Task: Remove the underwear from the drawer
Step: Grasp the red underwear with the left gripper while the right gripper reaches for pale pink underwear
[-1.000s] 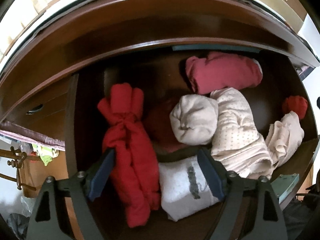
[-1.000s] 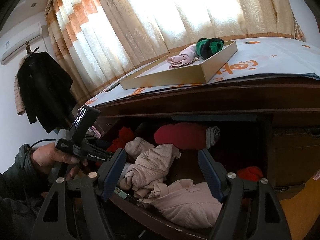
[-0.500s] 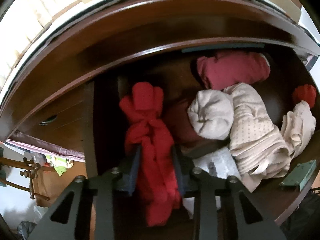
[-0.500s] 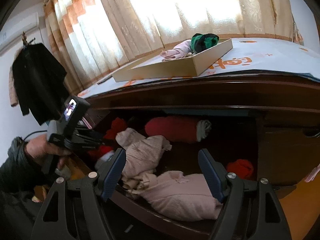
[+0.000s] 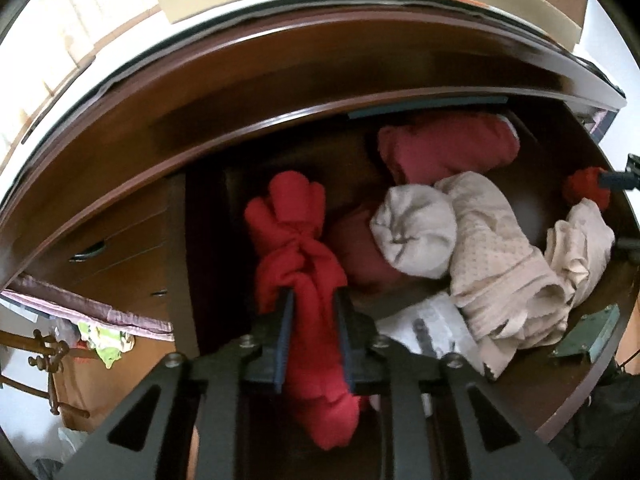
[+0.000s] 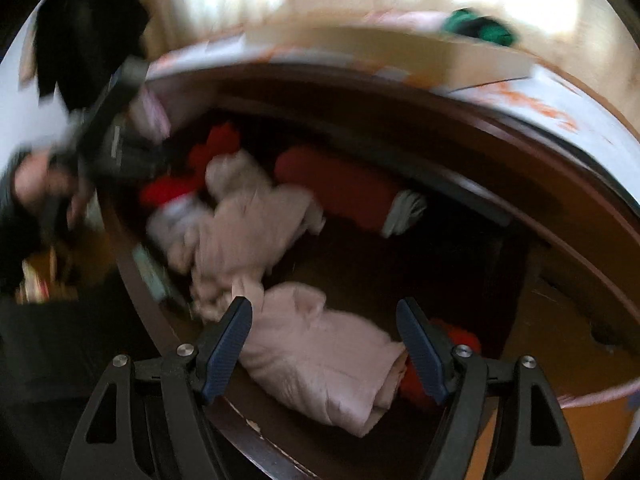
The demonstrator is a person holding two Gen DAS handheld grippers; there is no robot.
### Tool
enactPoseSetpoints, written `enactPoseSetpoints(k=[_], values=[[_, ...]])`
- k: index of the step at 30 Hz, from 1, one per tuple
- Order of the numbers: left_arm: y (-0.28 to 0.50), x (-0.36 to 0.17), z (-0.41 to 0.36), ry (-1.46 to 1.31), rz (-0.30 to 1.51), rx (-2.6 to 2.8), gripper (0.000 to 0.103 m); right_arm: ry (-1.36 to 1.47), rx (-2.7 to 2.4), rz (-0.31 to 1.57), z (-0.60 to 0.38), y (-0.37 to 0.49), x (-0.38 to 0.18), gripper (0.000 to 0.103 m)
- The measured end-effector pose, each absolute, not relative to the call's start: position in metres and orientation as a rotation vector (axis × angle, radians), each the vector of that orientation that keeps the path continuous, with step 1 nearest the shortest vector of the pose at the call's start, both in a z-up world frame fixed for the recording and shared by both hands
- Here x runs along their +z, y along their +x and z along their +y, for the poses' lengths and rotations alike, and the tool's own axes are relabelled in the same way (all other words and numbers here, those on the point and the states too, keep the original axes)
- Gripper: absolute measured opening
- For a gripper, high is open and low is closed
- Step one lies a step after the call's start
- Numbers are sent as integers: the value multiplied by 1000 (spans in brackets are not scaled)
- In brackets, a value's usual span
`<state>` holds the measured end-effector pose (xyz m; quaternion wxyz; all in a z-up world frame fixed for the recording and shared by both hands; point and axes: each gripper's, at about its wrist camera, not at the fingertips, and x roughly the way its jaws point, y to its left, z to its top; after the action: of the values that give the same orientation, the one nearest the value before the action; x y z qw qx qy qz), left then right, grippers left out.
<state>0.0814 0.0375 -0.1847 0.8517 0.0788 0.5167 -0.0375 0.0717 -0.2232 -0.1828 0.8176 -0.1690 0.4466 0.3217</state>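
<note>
left gripper [image 5: 312,304]: pads pinched tight on the red knotted bundle [image 5: 298,264], gripping its middle just below the knot; lower tail hangs down between the fingers.
right gripper [image 6: 324,320]: jaws spread wide, nothing pinched; poised over the pale pink folded piece [image 6: 320,356] at the drawer's near edge. View heavily blurred.
drawer [image 5: 192,264]: pulled open, dark wood; underwear all inside, none out yet.
mid drawer: cream rolled ball [image 5: 414,232] beside a beige dotted garment [image 5: 496,264]; white printed piece [image 5: 432,328] in front of them.
far drawer: dark red roll [image 5: 444,148] against the back wall; small red item [image 5: 586,188] in the far right corner.
handling: soft, light, squashy cloth; no breakage risk. Loose ends likely to drag or snag neighbours on lift.
grip point: knot or thickest fold holds best; thin edges would probably slip or unroll.
top: shallow tray [image 6: 400,46] on the dresser, likely drop-off.
</note>
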Motion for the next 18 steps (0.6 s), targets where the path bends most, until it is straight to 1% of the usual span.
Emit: enactPoseSetpoints(k=[1, 2, 4, 6, 7, 9, 11, 15, 18], values=[[82, -185, 38, 172, 1092, -81, 24, -381, 693, 959, -220, 71, -185, 76], [83, -186, 37, 182, 1099, -82, 27, -406, 706, 973, -216, 71, -186, 76], [86, -188, 35, 190, 1117, -78, 36, -411, 722, 989, -212, 74, -185, 76], [89, -189, 29, 209, 1136, -89, 48, -423, 731, 996, -209, 80, -181, 76], [90, -189, 28, 212, 1143, -94, 50, -429, 734, 1000, -208, 83, -180, 76], [95, -191, 25, 232, 1168, -109, 59, -464, 747, 1014, -205, 88, -177, 76], [99, -193, 24, 238, 1182, -121, 62, -514, 772, 1031, -200, 91, -177, 76], [105, -197, 26, 266, 1194, -131, 63, -607, 818, 1082, -192, 90, -184, 76], [108, -200, 25, 276, 1197, -131, 61, -680, 841, 1121, -186, 87, -190, 76]])
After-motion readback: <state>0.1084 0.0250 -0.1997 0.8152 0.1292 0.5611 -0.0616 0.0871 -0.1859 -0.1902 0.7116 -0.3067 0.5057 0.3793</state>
